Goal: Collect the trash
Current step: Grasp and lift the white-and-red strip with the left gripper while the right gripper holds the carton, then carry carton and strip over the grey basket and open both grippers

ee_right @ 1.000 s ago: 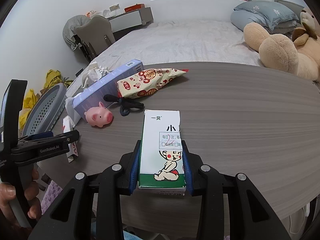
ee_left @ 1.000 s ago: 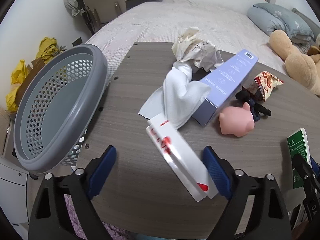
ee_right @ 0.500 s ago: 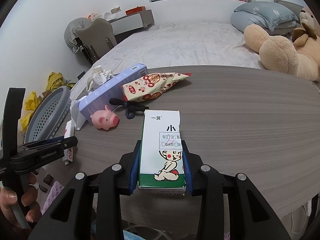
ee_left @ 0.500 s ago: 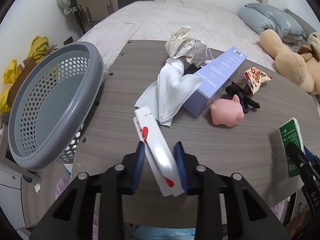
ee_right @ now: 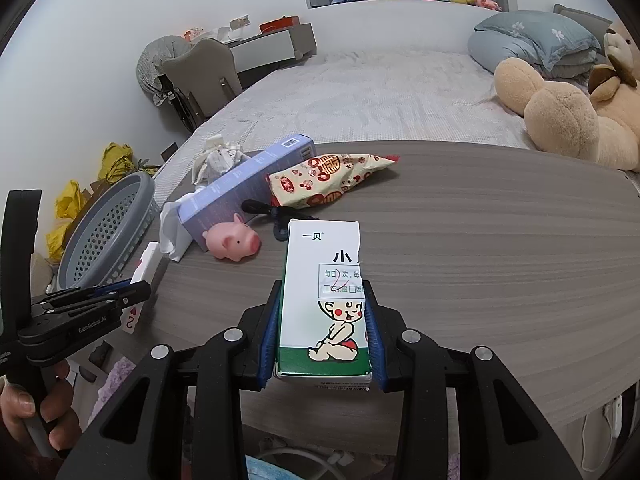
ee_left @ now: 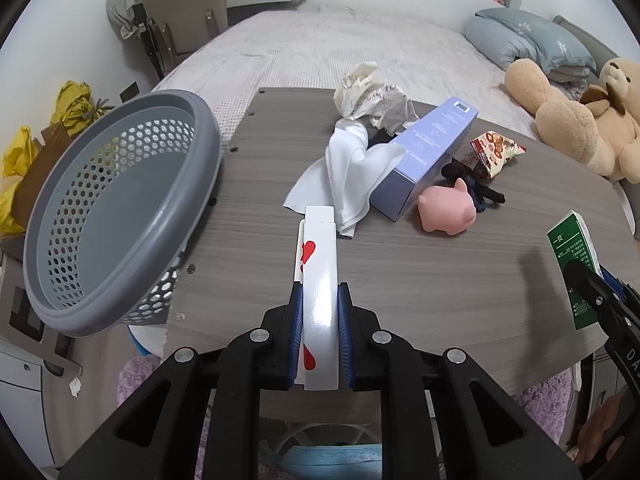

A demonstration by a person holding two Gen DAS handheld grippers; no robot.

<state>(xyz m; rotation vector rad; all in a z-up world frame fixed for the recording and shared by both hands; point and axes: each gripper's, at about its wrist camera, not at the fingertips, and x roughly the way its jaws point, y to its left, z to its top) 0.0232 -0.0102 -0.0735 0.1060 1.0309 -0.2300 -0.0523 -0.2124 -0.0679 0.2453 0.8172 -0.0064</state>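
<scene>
My left gripper [ee_left: 319,300] has a slim white box with red hearts [ee_left: 318,260] edge-up between its blue pads, just above the table's near edge; its jaws are closing and press on both sides. A grey perforated basket [ee_left: 208,160] tilts at the table's left end, close beside that gripper. My right gripper [ee_right: 323,300] is shut on a white-and-green medicine box [ee_right: 322,264] with a cartoon child, held over the near right of the table. Crumpled paper [ee_left: 372,92], a white tissue [ee_left: 348,168], a long lilac box [ee_left: 428,156] and a snack packet [ee_left: 496,152] lie further back.
A pink pig toy [ee_left: 448,210] and a black hair tie [ee_left: 480,190] sit next to the lilac box. The wooden table [ee_right: 500,240] stands against a bed with teddy bears [ee_right: 560,112]. A hand [ee_right: 24,412] grips the left tool's handle.
The left jaws have gone from wide open to closed on the white heart box, which now stands straight on edge between them. The right gripper and its medicine box have stayed put.
</scene>
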